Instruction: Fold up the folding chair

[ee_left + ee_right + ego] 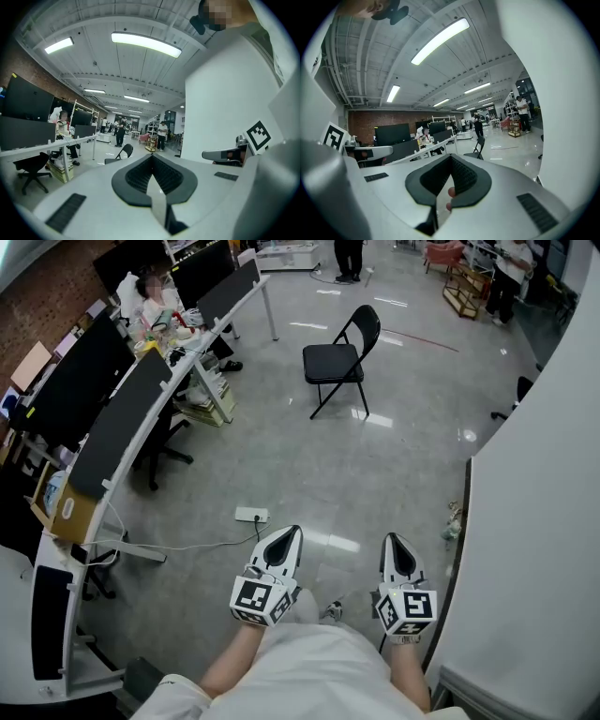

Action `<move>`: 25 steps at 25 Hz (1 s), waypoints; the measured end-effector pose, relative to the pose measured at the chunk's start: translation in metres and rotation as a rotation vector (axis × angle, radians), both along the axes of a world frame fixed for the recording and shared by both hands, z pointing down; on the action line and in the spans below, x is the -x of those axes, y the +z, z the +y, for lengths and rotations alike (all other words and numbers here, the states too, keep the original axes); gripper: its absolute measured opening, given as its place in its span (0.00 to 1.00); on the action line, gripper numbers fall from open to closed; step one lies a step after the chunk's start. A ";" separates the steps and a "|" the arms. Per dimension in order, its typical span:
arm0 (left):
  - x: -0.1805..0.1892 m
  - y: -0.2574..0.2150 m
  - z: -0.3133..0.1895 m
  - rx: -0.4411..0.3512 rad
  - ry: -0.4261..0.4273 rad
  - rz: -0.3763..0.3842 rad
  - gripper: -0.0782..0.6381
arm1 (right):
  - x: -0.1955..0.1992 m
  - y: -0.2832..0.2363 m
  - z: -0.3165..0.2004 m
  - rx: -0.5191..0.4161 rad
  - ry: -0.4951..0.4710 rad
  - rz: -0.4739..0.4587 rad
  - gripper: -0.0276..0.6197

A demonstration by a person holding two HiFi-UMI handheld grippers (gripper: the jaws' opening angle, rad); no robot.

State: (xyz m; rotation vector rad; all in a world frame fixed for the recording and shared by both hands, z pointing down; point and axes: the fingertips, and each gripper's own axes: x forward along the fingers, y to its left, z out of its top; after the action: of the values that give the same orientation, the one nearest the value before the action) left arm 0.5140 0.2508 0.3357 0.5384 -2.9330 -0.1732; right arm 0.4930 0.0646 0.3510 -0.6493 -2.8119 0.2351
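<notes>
A black folding chair (340, 360) stands unfolded on the grey floor, well ahead of me. It shows small in the left gripper view (121, 155) and in the right gripper view (477, 147). My left gripper (292, 533) and right gripper (395, 542) are held side by side near my body, both pointing toward the chair and far short of it. Both are shut with nothing between the jaws. In each gripper view the black pads (154, 174) (451, 174) meet at the tip.
A curved row of desks with dark monitors (112, 418) runs along the left, with a seated person (155, 306). A white power strip (251, 515) and its cable lie on the floor ahead left. A white wall (534, 549) bounds the right. People stand at the far end.
</notes>
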 end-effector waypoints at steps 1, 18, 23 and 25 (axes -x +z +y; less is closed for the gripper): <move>0.001 0.000 0.000 0.007 -0.001 -0.003 0.13 | 0.001 0.000 0.001 -0.001 -0.007 0.005 0.05; 0.141 0.017 0.055 0.033 0.013 0.010 0.13 | 0.134 0.016 0.054 -0.038 0.014 0.056 0.05; 0.196 0.011 0.079 0.002 0.050 -0.004 0.12 | 0.186 0.008 0.084 -0.041 0.029 0.055 0.05; 0.215 0.009 0.088 -0.011 0.062 -0.008 0.12 | 0.204 0.008 0.095 -0.038 0.033 0.055 0.05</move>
State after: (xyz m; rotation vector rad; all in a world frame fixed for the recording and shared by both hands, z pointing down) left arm 0.2989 0.3389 0.3449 0.6328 -2.9197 -0.1805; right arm 0.2889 0.1592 0.3590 -0.5796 -2.7690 0.2020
